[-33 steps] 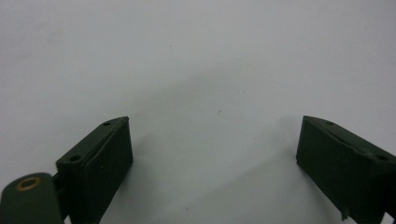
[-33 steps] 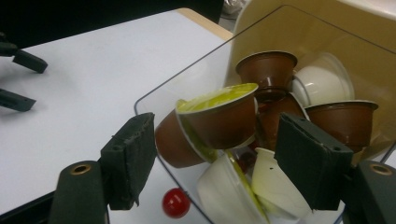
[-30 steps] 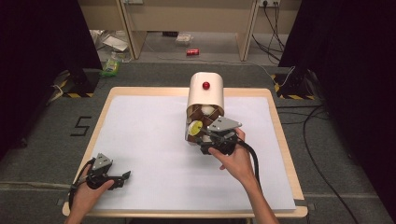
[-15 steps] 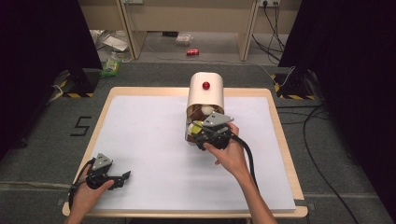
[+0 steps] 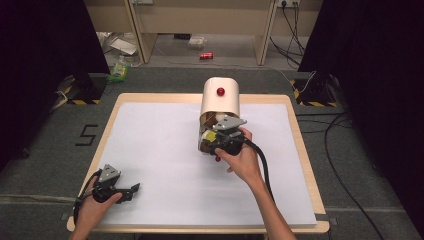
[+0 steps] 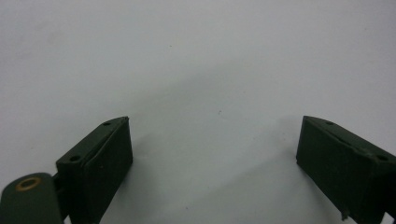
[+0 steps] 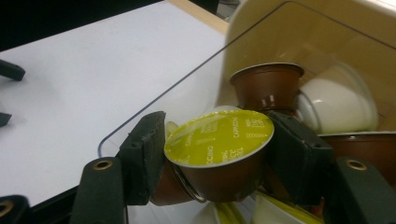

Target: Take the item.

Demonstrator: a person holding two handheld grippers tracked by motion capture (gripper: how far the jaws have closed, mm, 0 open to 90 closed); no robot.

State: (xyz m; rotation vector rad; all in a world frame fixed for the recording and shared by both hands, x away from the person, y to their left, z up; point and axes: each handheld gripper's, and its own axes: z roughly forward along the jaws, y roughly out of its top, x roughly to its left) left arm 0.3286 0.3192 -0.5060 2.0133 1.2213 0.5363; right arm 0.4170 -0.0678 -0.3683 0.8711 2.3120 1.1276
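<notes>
A cream, round-topped capsule bin [image 5: 220, 97] with a red knob lies in the middle of the table, its open mouth facing the person. My right gripper [image 5: 214, 144] is at that mouth. Its jaws have just been closing and now press on a brown coffee capsule [image 7: 219, 140] with a yellow-green foil lid, held between the pads of the right gripper [image 7: 218, 156]. Behind it in the bin lie another brown capsule [image 7: 267, 86] and a white one [image 7: 338, 105]. My left gripper [image 5: 131, 191] rests at the front left, and the jaws of the left gripper [image 6: 215, 158] stand open over bare white sheet.
A clear plastic flap [image 7: 187, 88] juts from the bin's mouth over the white sheet [image 5: 165, 145] covering the wooden table [image 5: 306, 165]. The right gripper's cable [image 5: 262, 165] trails along the forearm. The floor beyond holds cables and small litter.
The right gripper moved a little up and left into the bin's mouth and closed on the yellow-lidded capsule. The left gripper stayed put.
</notes>
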